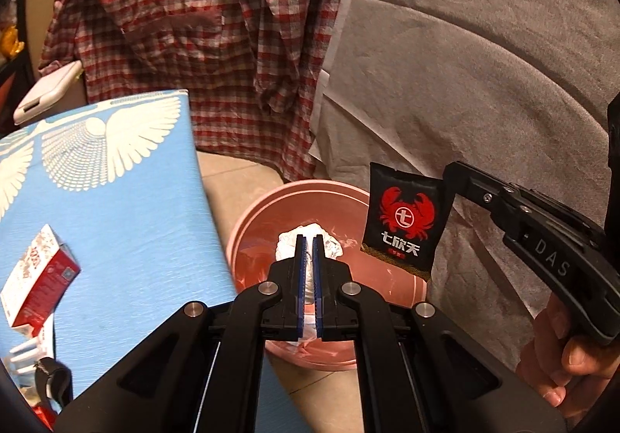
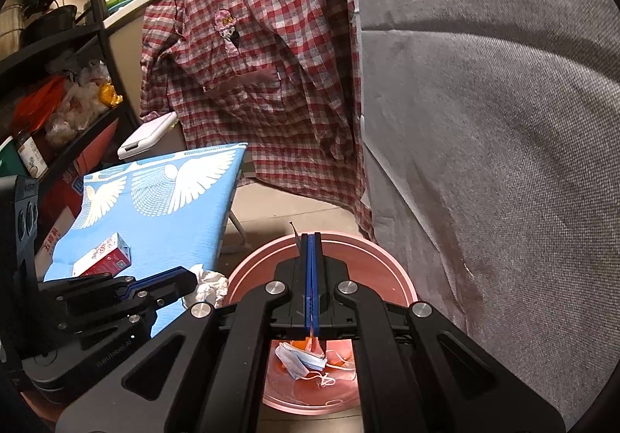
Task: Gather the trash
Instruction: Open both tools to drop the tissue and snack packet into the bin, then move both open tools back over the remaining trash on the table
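Note:
My left gripper (image 1: 309, 239) is shut on a crumpled white tissue (image 1: 329, 243) and hangs over a round pink bin (image 1: 329, 183) on the floor. To its right, my right gripper (image 1: 441, 181) is shut on the top corner of a black sachet (image 1: 403, 224) with a red crab print; the sachet dangles above the bin's right rim. In the right wrist view the right gripper (image 2: 311, 239) has its blue pads together, with only the sachet's edge (image 2: 295, 235) showing. The left gripper (image 2: 190, 278) with the tissue (image 2: 211, 286) is at the lower left. A blue face mask (image 2: 300, 359) lies inside the bin (image 2: 387, 258).
A blue table (image 1: 128, 208) with white wing prints stands left of the bin and carries a red-and-white carton (image 1: 42, 278). A red checked shirt (image 1: 201, 26) hangs behind. A grey covered sofa (image 1: 484, 65) fills the right. A cluttered black shelf (image 2: 58, 84) stands far left. A hand (image 1: 562, 375) grips the right tool.

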Tool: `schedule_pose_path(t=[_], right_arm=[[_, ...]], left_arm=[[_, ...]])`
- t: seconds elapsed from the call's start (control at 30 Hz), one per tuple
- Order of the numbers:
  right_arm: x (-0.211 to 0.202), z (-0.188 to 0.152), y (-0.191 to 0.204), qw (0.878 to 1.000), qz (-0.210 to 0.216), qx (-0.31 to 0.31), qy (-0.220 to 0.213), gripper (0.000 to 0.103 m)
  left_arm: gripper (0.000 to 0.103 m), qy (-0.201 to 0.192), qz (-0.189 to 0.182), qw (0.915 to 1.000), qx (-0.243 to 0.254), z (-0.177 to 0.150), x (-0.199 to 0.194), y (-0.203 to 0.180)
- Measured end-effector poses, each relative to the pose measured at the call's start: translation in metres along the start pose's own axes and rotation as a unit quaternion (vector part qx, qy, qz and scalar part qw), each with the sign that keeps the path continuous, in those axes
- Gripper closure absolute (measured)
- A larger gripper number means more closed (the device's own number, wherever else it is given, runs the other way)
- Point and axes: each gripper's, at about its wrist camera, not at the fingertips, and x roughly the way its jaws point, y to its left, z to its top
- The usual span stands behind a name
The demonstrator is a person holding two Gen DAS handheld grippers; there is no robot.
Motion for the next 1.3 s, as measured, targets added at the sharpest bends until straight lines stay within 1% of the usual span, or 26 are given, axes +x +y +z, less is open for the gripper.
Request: schedule_pose_path(t=[0.03, 0.07, 0.1, 0.13, 0.17, 0.23, 0.53, 0.77, 0.87, 0.93, 1.0, 1.03, 1.13, 1.2, 1.3], right_arm=[[0.004, -0.001, -0.001, 1.000, -0.004, 0.002, 0.008, 0.098], [0.006, -0.001, -0.001, 1.000, -0.009, 0.002, 0.013, 0.097], [0.008, -0.002, -0.001, 1.000, -0.012, 0.003, 0.016, 0.089], [0.008, -0.002, -0.002, 1.000, -0.014, 0.004, 0.017, 0.078], [0.008, -0.002, -0.002, 1.000, -0.016, 0.005, 0.014, 0.070], [0.007, -0.002, -0.002, 1.000, -0.018, 0.004, 0.011, 0.068], [0.001, 0.000, 0.008, 1.000, -0.011, -0.002, 0.000, 0.068], [-0.012, 0.001, 0.034, 1.000, 0.005, -0.017, -0.013, 0.068], [-0.019, -0.001, 0.052, 0.999, 0.017, -0.029, -0.019, 0.068], [-0.023, -0.004, 0.064, 0.999, 0.027, -0.037, -0.019, 0.069], [-0.027, -0.007, 0.079, 0.998, 0.045, -0.042, -0.019, 0.072], [-0.030, -0.008, 0.086, 0.997, 0.057, -0.044, -0.019, 0.079], [-0.037, -0.013, 0.107, 0.995, 0.086, -0.048, -0.021, 0.090], [-0.041, -0.016, 0.121, 0.993, 0.102, -0.053, -0.024, 0.095], [-0.048, -0.022, 0.146, 0.990, 0.121, -0.073, -0.031, 0.096]], left_arm=[[0.088, 0.004, -0.001, 1.0000, -0.001, 0.000, 0.002, 0.000], [0.083, 0.004, 0.001, 1.0000, -0.001, 0.000, 0.003, 0.000], [0.076, 0.001, 0.004, 1.0000, -0.001, 0.000, 0.002, 0.000], [0.076, 0.001, 0.005, 1.0000, -0.001, 0.000, 0.002, 0.000], [0.076, 0.001, 0.005, 1.0000, -0.002, 0.000, 0.002, 0.001], [0.076, -0.001, 0.004, 1.0000, -0.004, 0.000, 0.000, 0.003], [0.076, -0.017, 0.008, 0.9998, -0.007, 0.003, -0.019, 0.011], [0.076, -0.040, 0.020, 0.9989, -0.016, 0.003, -0.055, 0.034], [0.076, -0.050, 0.030, 0.9982, -0.017, 0.000, -0.075, 0.050], [0.078, -0.056, 0.038, 0.9976, -0.018, -0.004, -0.090, 0.062], [0.080, -0.061, 0.044, 0.9969, -0.020, -0.007, -0.105, 0.074], [0.080, -0.065, 0.049, 0.9964, -0.023, -0.010, -0.116, 0.085], [0.082, -0.073, 0.063, 0.9949, -0.030, -0.017, -0.140, 0.109], [0.084, -0.076, 0.073, 0.9938, -0.036, -0.024, -0.156, 0.129], [0.085, -0.078, 0.089, 0.9919, -0.046, -0.037, -0.176, 0.158]])
